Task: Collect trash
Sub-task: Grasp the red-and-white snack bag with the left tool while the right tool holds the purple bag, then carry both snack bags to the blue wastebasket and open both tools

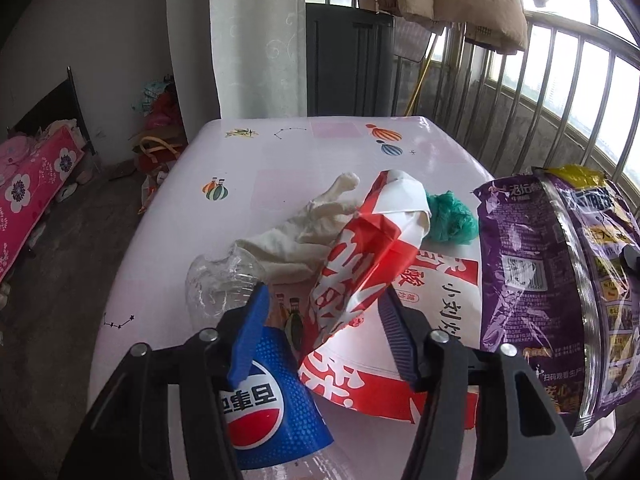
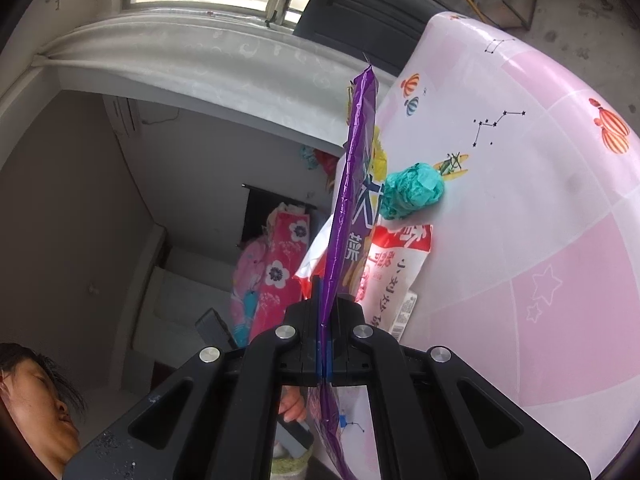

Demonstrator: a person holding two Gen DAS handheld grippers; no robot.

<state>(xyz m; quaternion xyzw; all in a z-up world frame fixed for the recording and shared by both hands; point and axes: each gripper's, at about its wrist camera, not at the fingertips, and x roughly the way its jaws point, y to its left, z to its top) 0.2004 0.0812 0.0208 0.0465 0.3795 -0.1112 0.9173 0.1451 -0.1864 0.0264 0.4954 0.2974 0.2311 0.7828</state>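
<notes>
Two grippers work over a pink table point(image 1: 224, 184) strewn with trash. The left gripper point(image 1: 320, 320) has its jaws partly apart, and a red-and-white wrapper point(image 1: 352, 264) rises between the blue pads point(image 1: 248, 336); whether the pads press on it cannot be told, since a gap shows on the left side. A Pepsi bottle point(image 1: 260, 404) lies just under the left finger, its clear crushed end point(image 1: 216, 284) poking out beyond the fingertip. A white glove point(image 1: 304, 232) lies on the table past the bottle, touching the wrapper's left edge. A green wad point(image 1: 452, 220) sits just behind the wrapper's far tip, toward the table's far right corner. A flat red-and-white bag point(image 1: 440, 292) lies on the table under the wrapper.

The right gripper point(image 2: 326, 304) is clamped tight on a purple bag point(image 2: 352, 200), seen edge-on and standing up from the jaws. In the left view the same purple bag point(image 1: 552, 280) hangs to the right of the wrapper, above the table's right edge. From the right view, the green wad point(image 2: 412, 194) lies on the table just right of the purple bag.
</notes>
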